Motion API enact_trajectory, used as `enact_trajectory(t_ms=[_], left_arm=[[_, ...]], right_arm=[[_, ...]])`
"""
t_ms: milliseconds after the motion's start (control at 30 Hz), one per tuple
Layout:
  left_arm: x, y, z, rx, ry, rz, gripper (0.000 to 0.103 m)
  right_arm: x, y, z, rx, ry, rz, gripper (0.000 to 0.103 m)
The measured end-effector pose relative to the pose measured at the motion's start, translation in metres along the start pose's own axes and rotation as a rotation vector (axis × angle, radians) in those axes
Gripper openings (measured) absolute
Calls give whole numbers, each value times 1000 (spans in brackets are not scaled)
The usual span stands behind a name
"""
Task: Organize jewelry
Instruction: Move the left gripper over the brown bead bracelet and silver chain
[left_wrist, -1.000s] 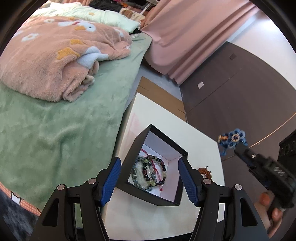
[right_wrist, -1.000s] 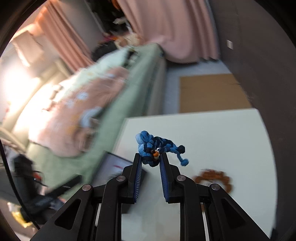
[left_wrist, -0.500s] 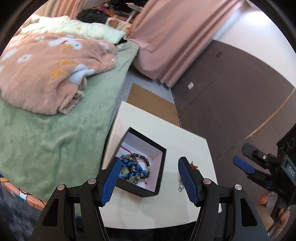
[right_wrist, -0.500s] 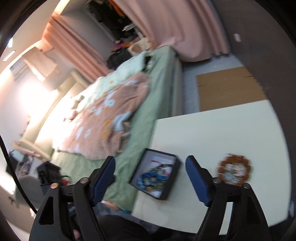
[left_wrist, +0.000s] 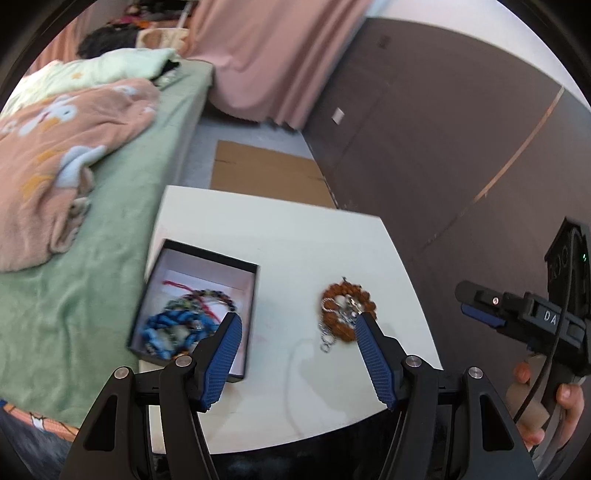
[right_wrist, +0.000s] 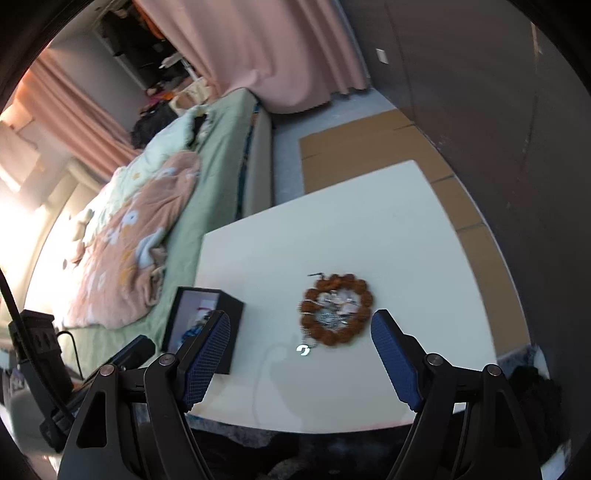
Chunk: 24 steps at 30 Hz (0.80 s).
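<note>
A black jewelry box (left_wrist: 207, 254) with a white lining stands open at the left side of the white table (left_wrist: 295, 236). Inside lie a blue braided bracelet (left_wrist: 173, 325) and several bead bracelets. A brown bead bracelet (left_wrist: 347, 314) with a silver chain lies on the table to the right of the box; it also shows in the right wrist view (right_wrist: 334, 314). My left gripper (left_wrist: 297, 325) is open and empty above the table's near part. My right gripper (right_wrist: 299, 326) is open and empty, hovering above the brown bracelet. The box appears in the right wrist view (right_wrist: 201, 317).
A bed with a green cover (left_wrist: 74, 295) and a pink blanket (left_wrist: 55, 147) runs along the table's left. Pink curtains (left_wrist: 273, 55), a dark wall (left_wrist: 443, 147) and flat cardboard on the floor (left_wrist: 266, 173) lie beyond.
My right gripper let the blue braided bracelet go into the box, opened and drew back toward the brown bracelet. My left gripper rose and swung right, away from the box.
</note>
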<state>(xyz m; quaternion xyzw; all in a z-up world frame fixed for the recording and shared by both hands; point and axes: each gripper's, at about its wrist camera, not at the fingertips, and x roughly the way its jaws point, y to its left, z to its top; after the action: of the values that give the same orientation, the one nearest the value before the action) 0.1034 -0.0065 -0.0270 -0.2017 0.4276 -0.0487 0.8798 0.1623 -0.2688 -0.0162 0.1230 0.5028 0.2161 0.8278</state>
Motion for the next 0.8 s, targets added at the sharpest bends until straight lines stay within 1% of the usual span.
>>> enact_trajectory(t_ms=[67,200,333,433,467,533,600,667,767,800], left_arm=[[6,-12,2,35,18,-3,65],[13,-31,8,90,24,-9,65],[26,-48,13,119,28,-16,65],[45,-60,15,137,62,-31,65],[48,-63,15,139,70,-36,59],[63,-70,15,145,110,-40,44],[75,-72,15,129,142,-52,38],[89,-74,15,105,175,-69,37],[107,-75,15,74,203,-58,34],[113,-75,15,62,213,-58,29]], right_arm=[[-2,-7,-1,11,7,-2,79],[-3,-17,-4,13,15,4,79],[9,-29,-6,20,30,-9,79],[21,-46,-5,53,36,-28,79],[25,-52,-4,64,46,-41,79],[30,-66,-2,94,57,-46,79],[33,-78,-1,105,52,-41,79],[35,-90,0,118,55,-56,79],[39,-109,0,150,60,-53,79],[41,-113,0,155,69,-56,79]])
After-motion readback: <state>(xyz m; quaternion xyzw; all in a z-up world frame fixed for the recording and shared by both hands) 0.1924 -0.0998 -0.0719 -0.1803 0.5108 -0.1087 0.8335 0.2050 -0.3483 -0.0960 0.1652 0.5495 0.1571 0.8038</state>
